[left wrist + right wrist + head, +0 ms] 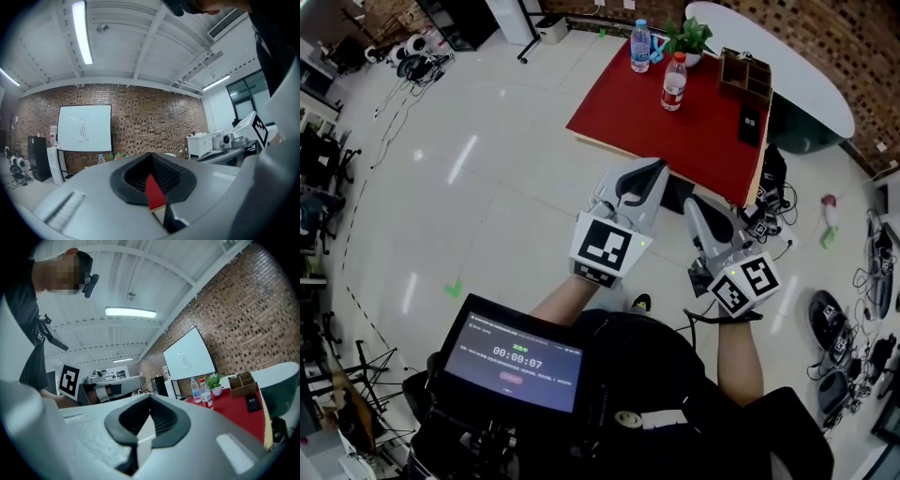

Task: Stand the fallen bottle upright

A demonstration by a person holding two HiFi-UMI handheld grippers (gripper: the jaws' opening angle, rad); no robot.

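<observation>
Well, both grippers are empty and pressed shut. The left gripper (651, 170) and the right gripper (692, 207) sit side by side and point at the red table (675, 141), which is well ahead of them. The left one looks a bit nearer to it. Straight ahead on the table, the red-label bottle (674, 82) stands up tall. Past it, the blue-label bottle (640, 45) stands up too. I see no bottle lying down. Farther off, a pot (693, 59) holds a green plant (689, 37). Right of it is a wooden box (746, 73), and I cannot tell what is inside.
</observation>
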